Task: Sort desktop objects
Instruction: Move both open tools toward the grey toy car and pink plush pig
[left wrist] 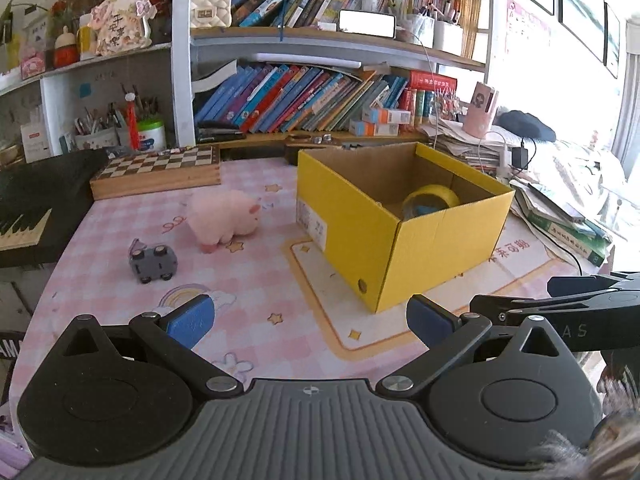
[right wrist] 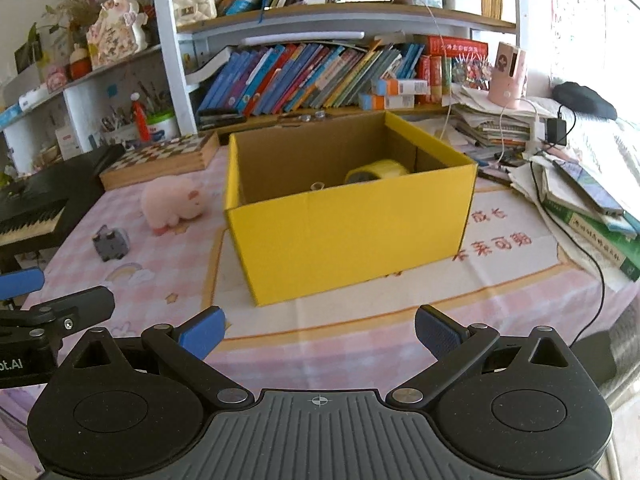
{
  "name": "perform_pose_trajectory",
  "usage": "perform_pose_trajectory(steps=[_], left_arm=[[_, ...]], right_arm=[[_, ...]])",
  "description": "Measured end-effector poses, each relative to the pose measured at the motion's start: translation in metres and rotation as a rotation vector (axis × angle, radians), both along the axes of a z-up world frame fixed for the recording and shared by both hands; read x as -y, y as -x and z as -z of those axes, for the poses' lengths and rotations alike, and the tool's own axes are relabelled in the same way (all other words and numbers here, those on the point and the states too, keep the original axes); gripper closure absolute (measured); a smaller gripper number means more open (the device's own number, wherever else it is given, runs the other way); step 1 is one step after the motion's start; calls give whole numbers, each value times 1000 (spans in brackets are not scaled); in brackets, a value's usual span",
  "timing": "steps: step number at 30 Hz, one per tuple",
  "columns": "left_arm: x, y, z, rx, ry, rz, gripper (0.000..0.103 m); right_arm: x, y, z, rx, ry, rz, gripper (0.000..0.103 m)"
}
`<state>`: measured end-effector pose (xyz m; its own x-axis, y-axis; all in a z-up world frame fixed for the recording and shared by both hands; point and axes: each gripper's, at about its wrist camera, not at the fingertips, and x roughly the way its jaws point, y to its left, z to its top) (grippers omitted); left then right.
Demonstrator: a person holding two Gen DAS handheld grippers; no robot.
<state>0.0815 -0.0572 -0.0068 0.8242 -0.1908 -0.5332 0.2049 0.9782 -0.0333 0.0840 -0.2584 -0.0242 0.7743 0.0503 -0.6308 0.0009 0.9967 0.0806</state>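
tape roll half-hidden by box wall

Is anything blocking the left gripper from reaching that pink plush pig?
Nothing visible does. Bare tablecloth lies between the open left gripper and the pink plush pig; the grey toy car sits off to the left.

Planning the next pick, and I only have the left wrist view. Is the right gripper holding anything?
Observer: No. The right gripper is open and empty, facing the long yellow side of the box.
Operator: I see only tape in the box. Anything else in there?
Observer: Yes, a small round thing shows just left of the tape. It is too small to identify.
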Motion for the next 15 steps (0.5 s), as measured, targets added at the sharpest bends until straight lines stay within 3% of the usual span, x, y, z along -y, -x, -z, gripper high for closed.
perform_pose_trajectory(steps=[15], left_arm=[[-50,20,13,-55,-1,3,0]], right_arm=[[-49,21,14,-53,-12,-7,1]])
